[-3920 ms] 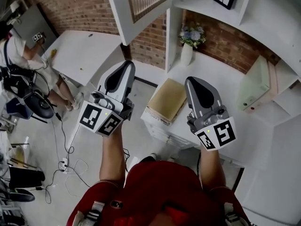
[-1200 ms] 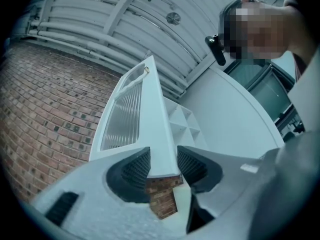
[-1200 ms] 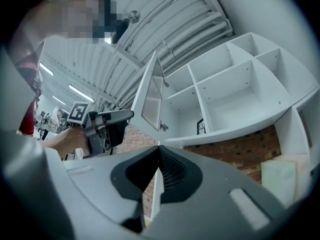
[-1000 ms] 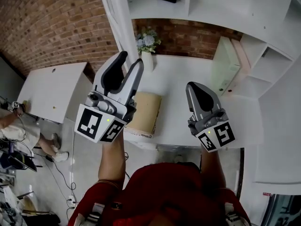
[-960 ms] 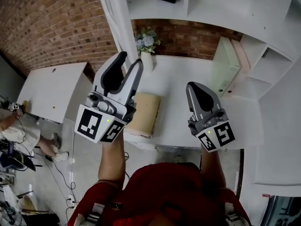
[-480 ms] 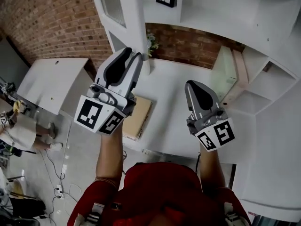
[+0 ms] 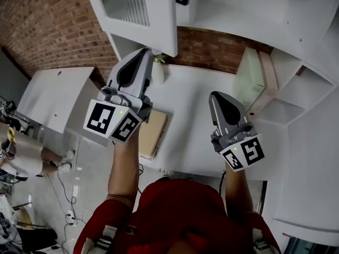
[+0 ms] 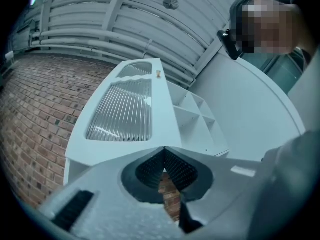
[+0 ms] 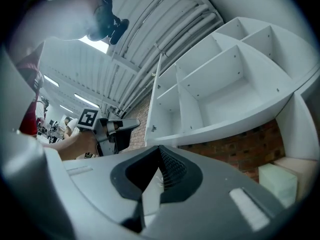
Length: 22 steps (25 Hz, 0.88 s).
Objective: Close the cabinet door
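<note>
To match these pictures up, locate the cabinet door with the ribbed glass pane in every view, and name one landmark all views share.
Head view: the cabinet door is at the top, left of centre.
Left gripper view: the door fills the middle, ribbed pane facing the camera.
Right gripper view: the door shows nearly edge-on, a thin strip left of the shelves.
Shared landmark: the brick wall.

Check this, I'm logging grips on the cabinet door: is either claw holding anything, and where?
Nothing is held. The left claw has just closed on nothing, with the cabinet door ahead of it; the right claw is shut and empty.
</note>
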{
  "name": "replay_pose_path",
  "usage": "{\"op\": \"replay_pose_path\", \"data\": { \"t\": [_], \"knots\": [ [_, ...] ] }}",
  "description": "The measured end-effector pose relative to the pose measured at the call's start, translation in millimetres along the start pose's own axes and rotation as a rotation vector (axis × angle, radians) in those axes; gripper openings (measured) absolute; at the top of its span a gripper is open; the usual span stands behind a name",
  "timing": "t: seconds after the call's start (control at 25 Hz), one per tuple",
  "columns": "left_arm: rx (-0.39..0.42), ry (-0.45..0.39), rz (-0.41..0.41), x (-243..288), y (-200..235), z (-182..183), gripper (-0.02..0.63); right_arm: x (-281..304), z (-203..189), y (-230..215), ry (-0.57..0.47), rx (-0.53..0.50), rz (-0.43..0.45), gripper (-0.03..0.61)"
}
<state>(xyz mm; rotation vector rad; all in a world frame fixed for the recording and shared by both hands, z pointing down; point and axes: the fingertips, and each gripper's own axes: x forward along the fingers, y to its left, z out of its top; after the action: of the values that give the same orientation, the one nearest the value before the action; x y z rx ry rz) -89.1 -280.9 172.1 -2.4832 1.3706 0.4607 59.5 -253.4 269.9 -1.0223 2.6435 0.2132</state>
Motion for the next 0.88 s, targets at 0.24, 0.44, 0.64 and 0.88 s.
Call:
{"op": "replay_pose_path", "data": {
  "t": [0.24, 0.44, 0.64, 0.88],
  "knots": [
    [-0.012, 0.017, -0.012, 15, 11, -11, 0.000, -1, -8, -8, 0.011, 0.004, -0.057, 0.012],
    [-0.003, 0.023, -0.024, 31, 14, -20, 0.000, -3, -9, -18, 0.008, -0.006, -0.091, 0.012],
    [-0.021, 0.030, -0.040, 45, 17, -28, 0.000, -2, -10, -31, 0.008, -0.009, -0.126, 0.012],
    [-0.019, 0.040, -0.058, 64, 20, -36, 0.000, 5, -16, -44, 0.015, -0.002, -0.143, 0.012]
  ]
}}
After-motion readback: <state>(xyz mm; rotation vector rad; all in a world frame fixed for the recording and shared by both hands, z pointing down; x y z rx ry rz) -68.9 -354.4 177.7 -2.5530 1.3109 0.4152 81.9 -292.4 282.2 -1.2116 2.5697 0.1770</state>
